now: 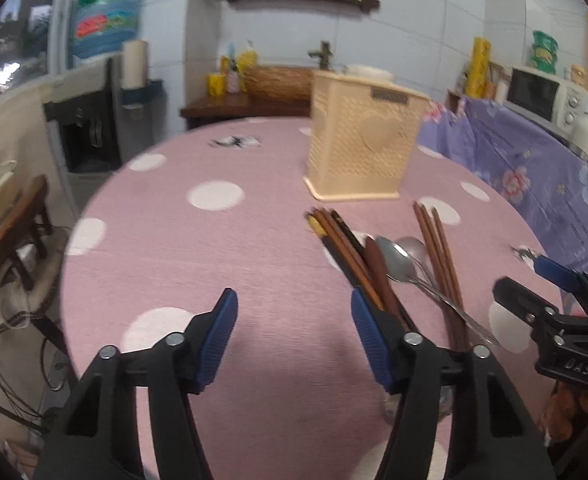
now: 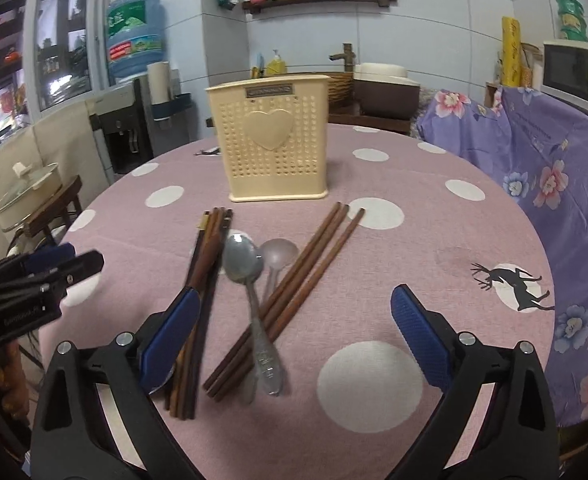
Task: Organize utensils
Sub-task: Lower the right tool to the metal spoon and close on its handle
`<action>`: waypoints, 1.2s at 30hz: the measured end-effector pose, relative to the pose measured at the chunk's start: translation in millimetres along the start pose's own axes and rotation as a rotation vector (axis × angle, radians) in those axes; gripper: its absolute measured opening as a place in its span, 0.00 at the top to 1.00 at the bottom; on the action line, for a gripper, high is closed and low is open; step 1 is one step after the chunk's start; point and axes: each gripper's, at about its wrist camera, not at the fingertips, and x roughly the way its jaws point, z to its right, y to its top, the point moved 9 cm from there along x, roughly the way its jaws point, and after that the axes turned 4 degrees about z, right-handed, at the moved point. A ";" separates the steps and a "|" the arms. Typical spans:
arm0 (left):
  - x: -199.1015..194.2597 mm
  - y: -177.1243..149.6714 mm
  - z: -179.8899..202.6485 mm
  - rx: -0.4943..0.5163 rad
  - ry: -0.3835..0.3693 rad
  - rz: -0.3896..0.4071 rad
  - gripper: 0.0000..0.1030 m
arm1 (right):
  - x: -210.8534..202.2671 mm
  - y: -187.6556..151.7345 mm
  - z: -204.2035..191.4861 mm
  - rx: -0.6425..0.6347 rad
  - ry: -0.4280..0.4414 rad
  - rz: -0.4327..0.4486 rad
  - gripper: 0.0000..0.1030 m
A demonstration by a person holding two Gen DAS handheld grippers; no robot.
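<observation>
1. Right now both grippers are open and hold nothing: the left gripper (image 1: 294, 336) hangs over bare cloth, the right gripper (image 2: 294, 332) over the pile.
2. Risks, I think: the holder (image 2: 272, 142) stands behind the pile, so a hard push could tip it.
3. Sticks cross, so grabbing one may drag others or roll them off the table (image 2: 446, 240).
4. Count: about seven or eight chopsticks (image 2: 294, 288), some blurred. Two spoons (image 2: 244, 264). One holder.
</observation>
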 end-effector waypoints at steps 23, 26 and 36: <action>88.2 12.6 52.2 0.029 -0.093 -0.248 0.77 | 6.7 -10.7 40.6 0.049 -0.046 -0.021 0.07; 88.8 14.0 50.9 0.034 -0.079 -0.245 0.82 | 9.0 -11.7 39.6 0.048 -0.042 -0.026 0.07; 69.1 16.3 20.6 0.028 -0.016 -0.194 0.82 | 19.6 -4.8 28.3 0.017 0.039 -0.040 0.07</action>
